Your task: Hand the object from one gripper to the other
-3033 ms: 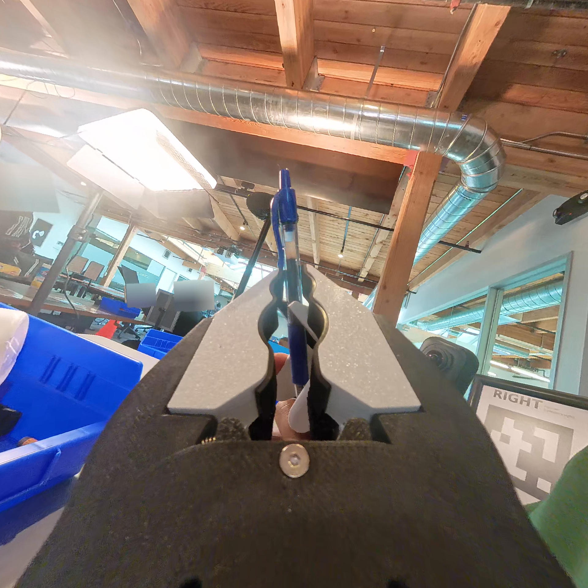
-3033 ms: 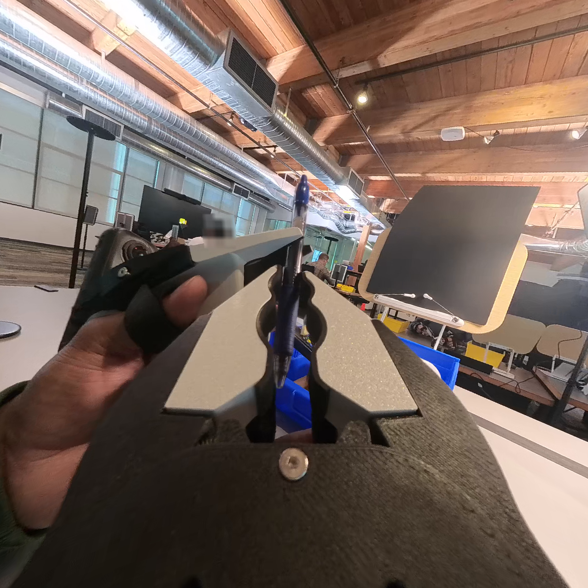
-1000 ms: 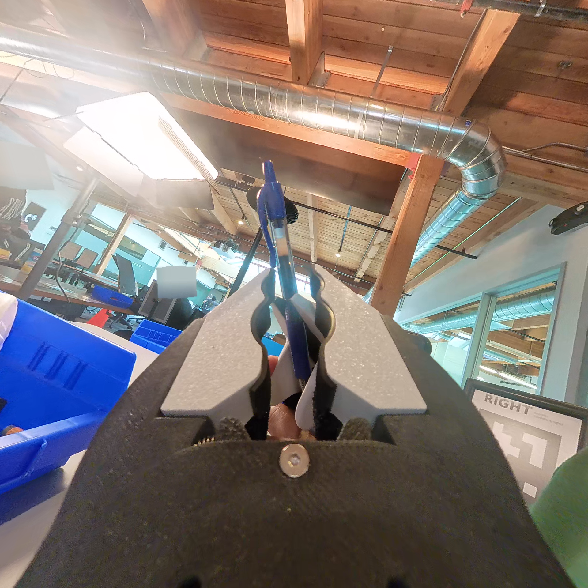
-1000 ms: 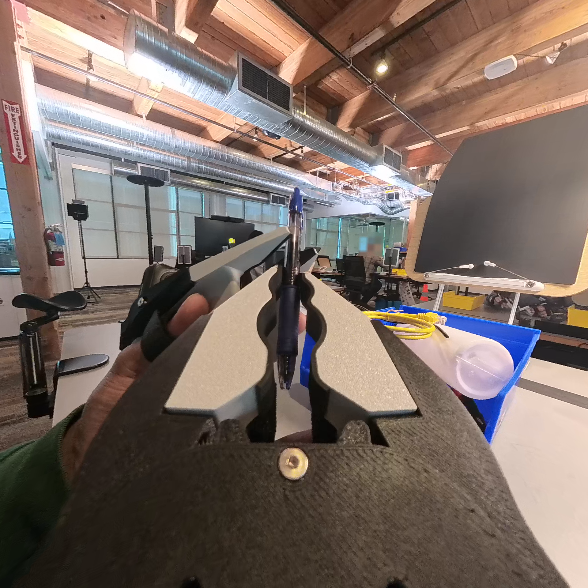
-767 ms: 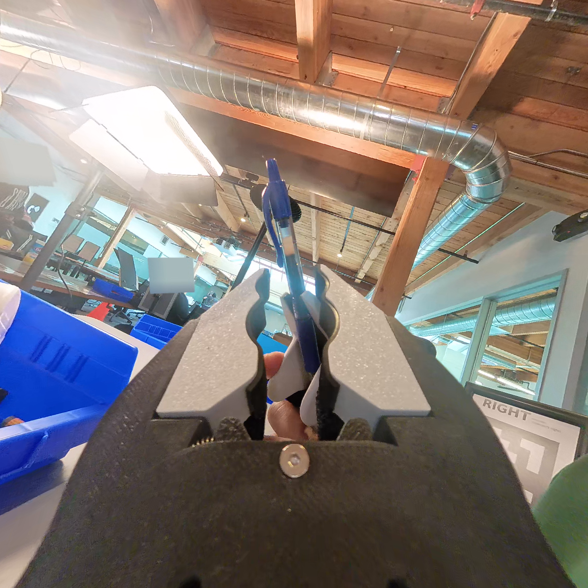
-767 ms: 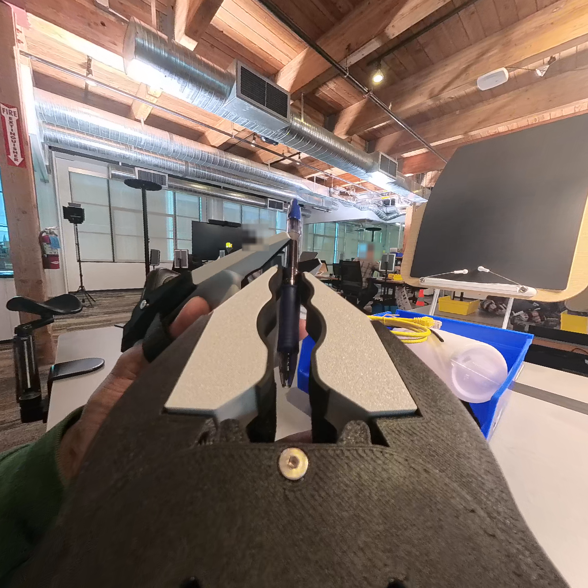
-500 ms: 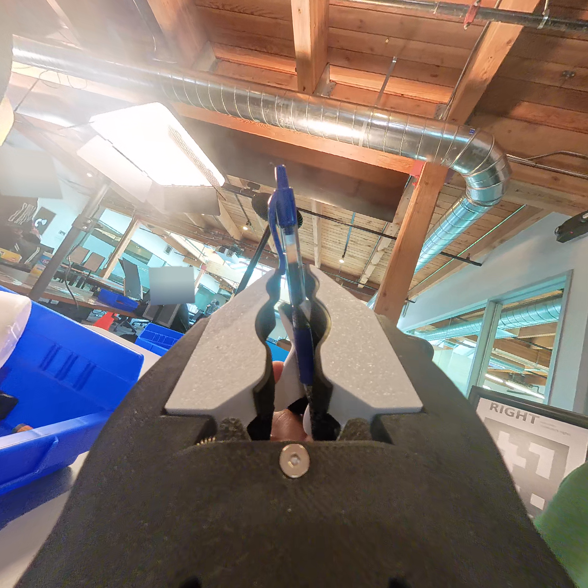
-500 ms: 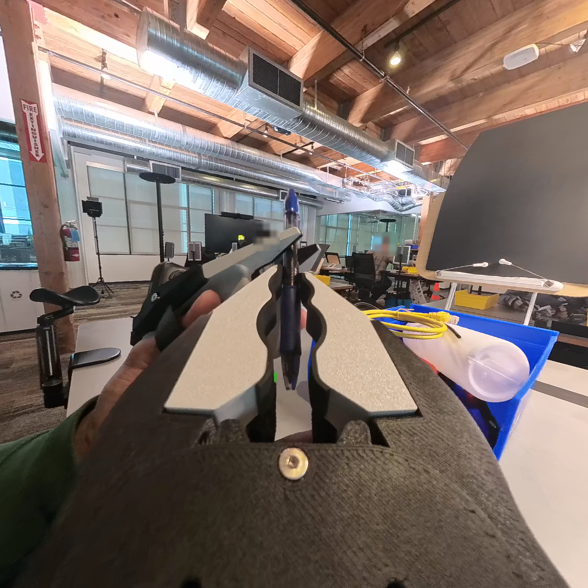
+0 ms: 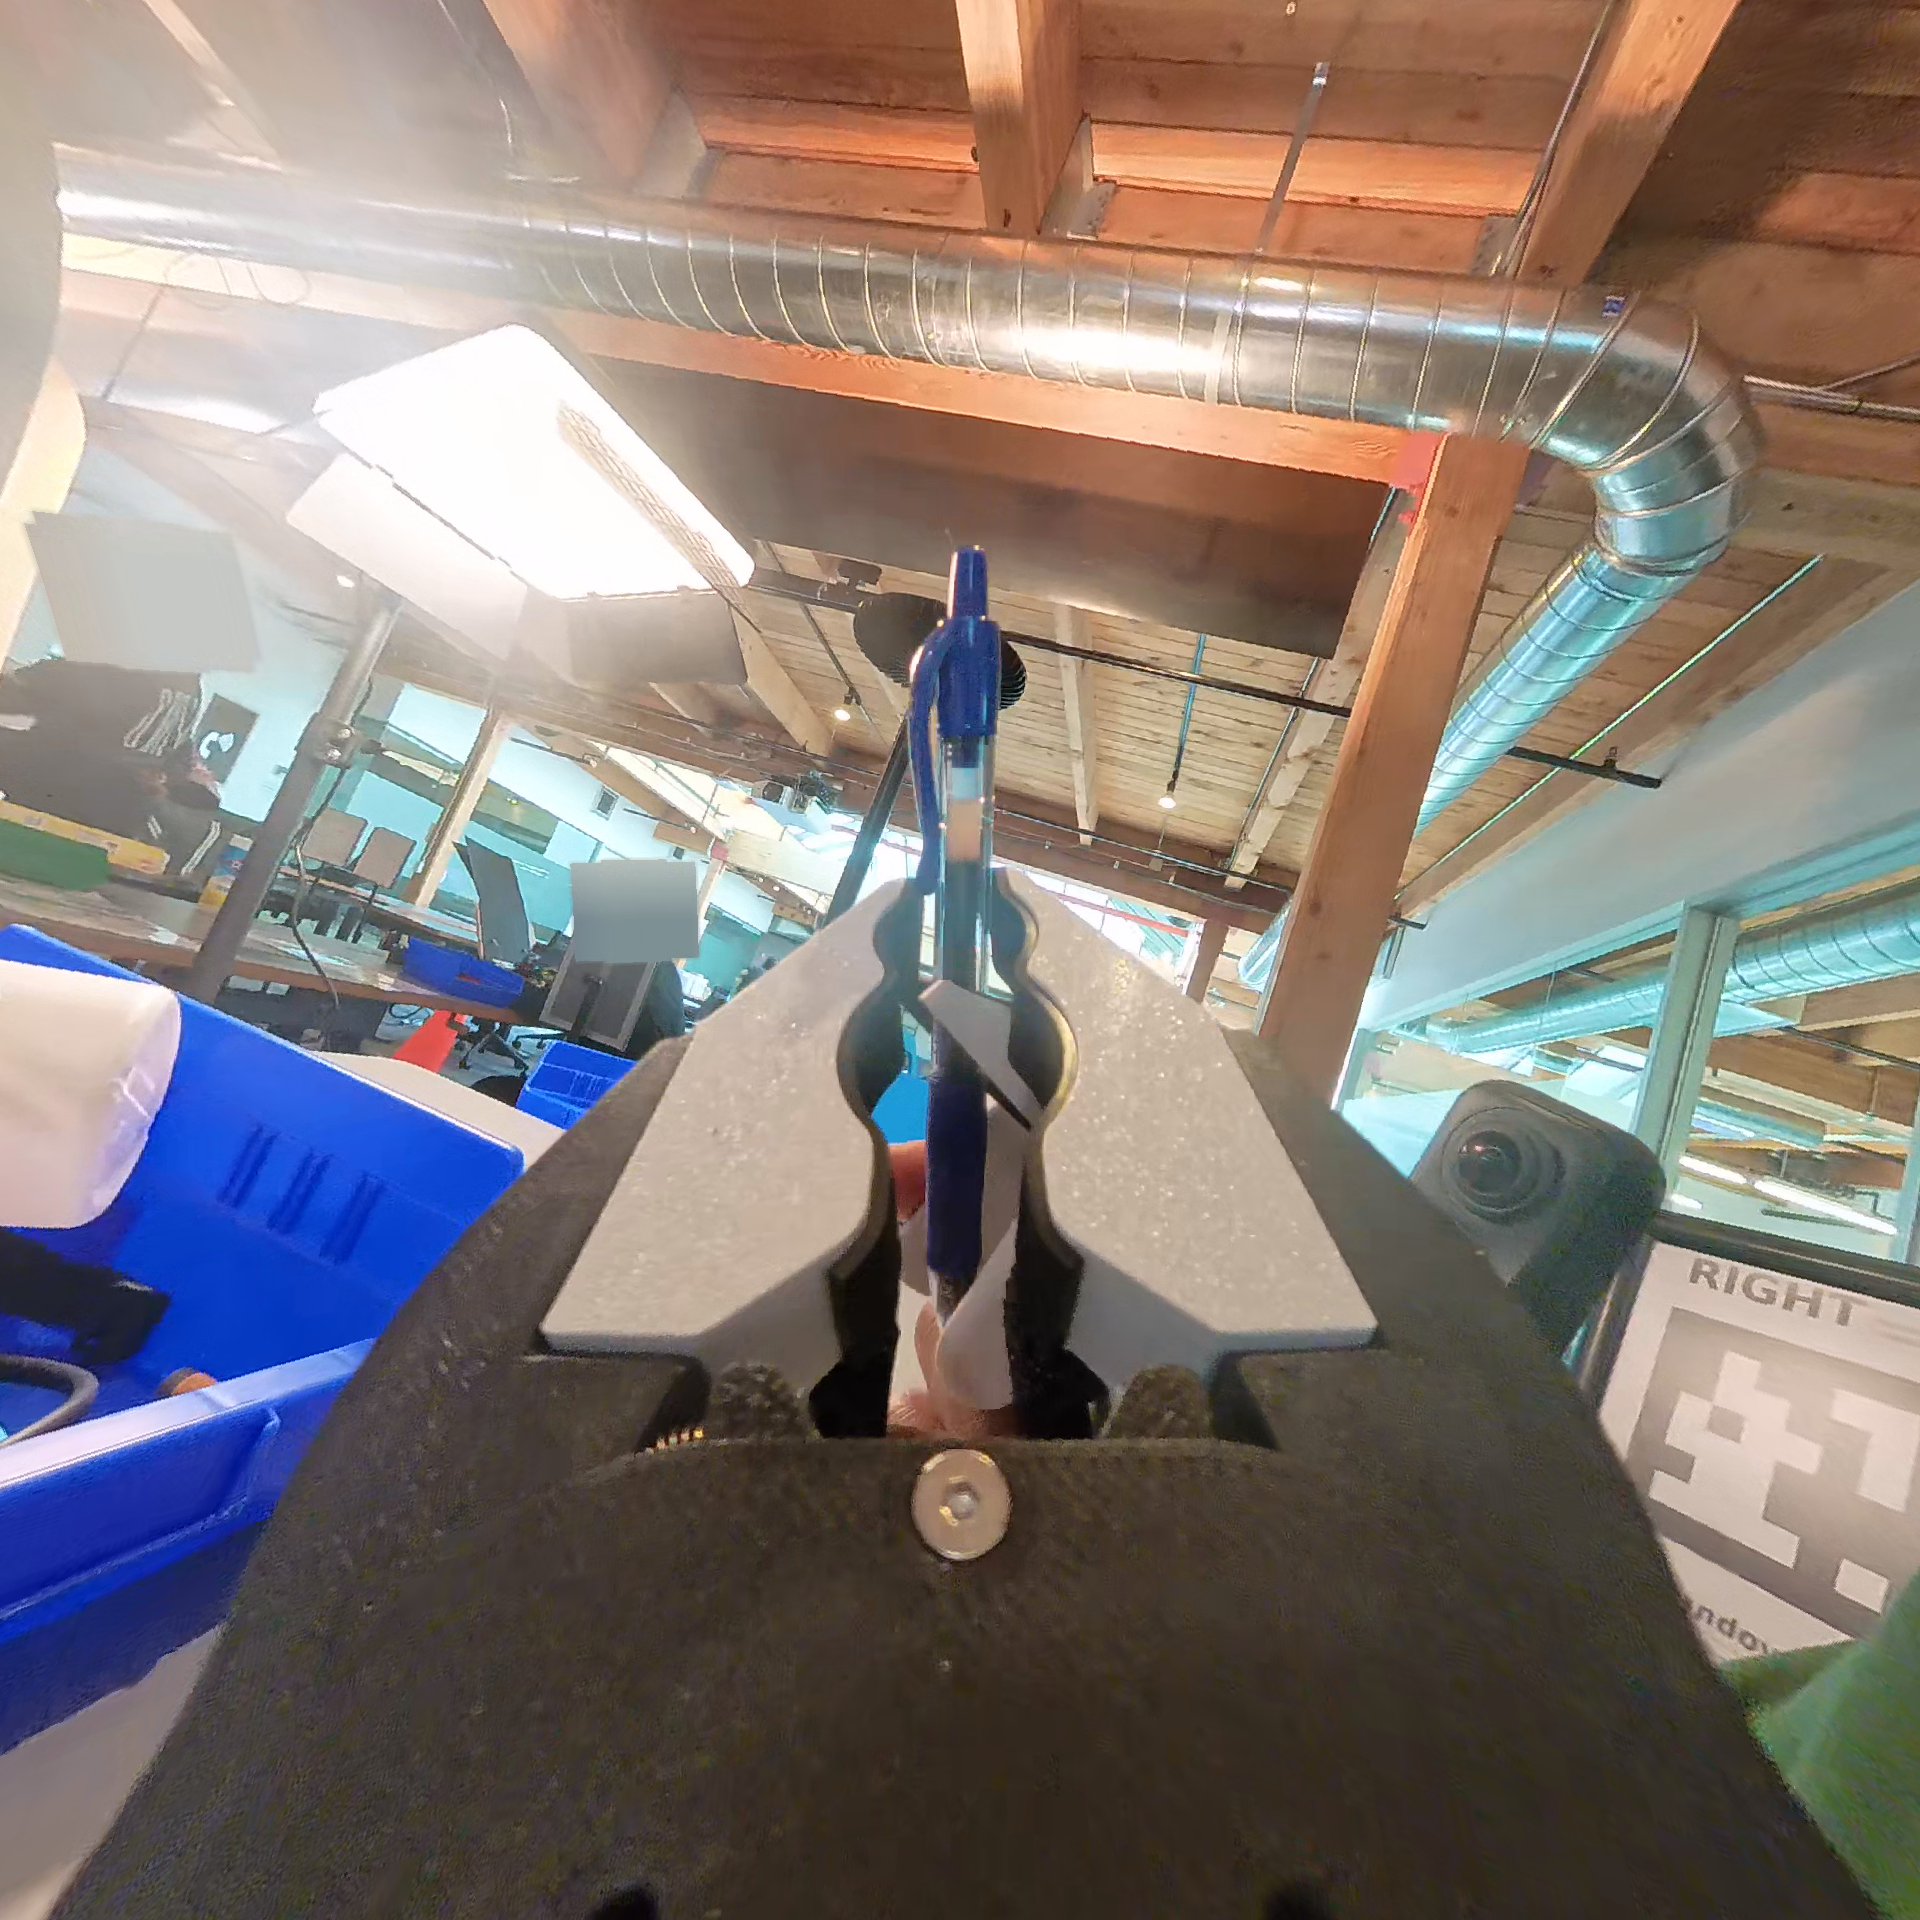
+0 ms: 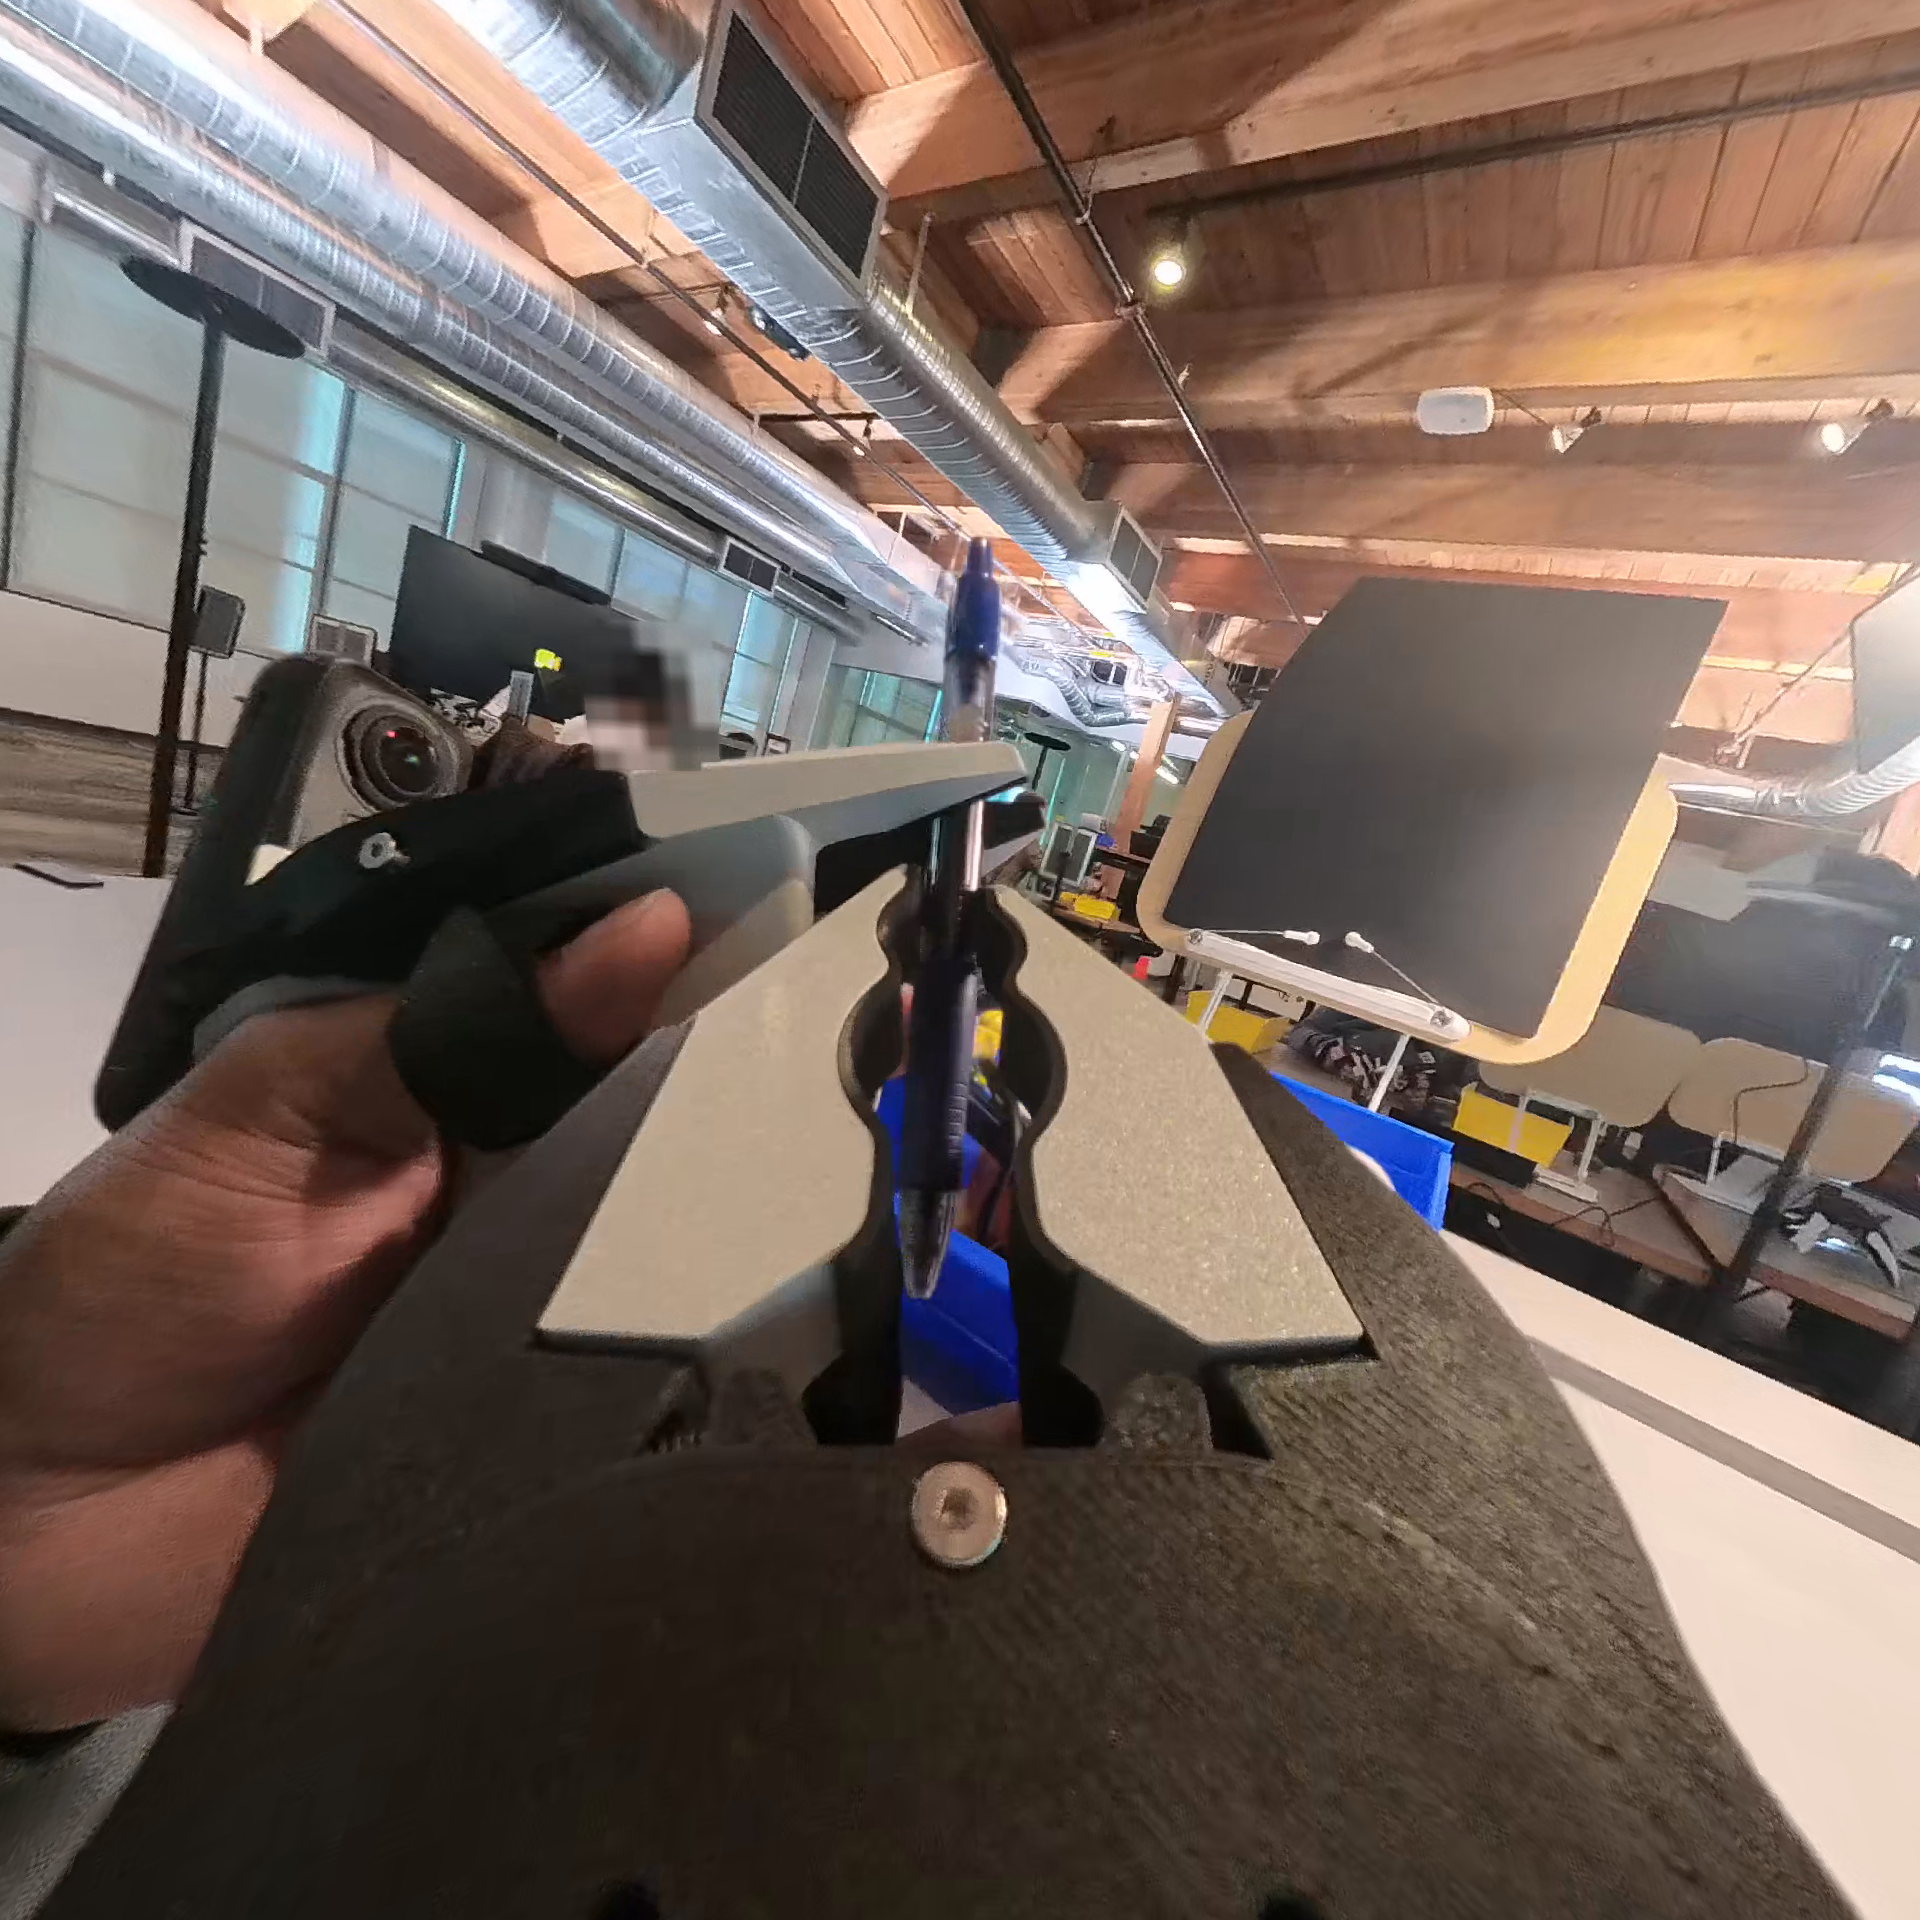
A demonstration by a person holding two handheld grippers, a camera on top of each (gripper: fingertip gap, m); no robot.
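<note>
Glaring light panel (image 9: 520, 468), fisheye-warped edges

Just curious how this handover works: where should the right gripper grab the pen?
By the blue rubber sleeve low on the pen, coming from the side, square to it. The pen stands upright, the left gripper pinches its clear barrel higher up, and the sleeve looks grippy.

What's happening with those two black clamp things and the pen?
A person is holding a two-finger gripper in each hand and passing a blue pen from one to the other. Right now the pen stands upright between the fingers of both: the left gripper and the right gripper are each closed around its barrel, crossing at about a right angle. The handover is mid-way; neither has let go. A blue bin sits on the table nearby.
</note>
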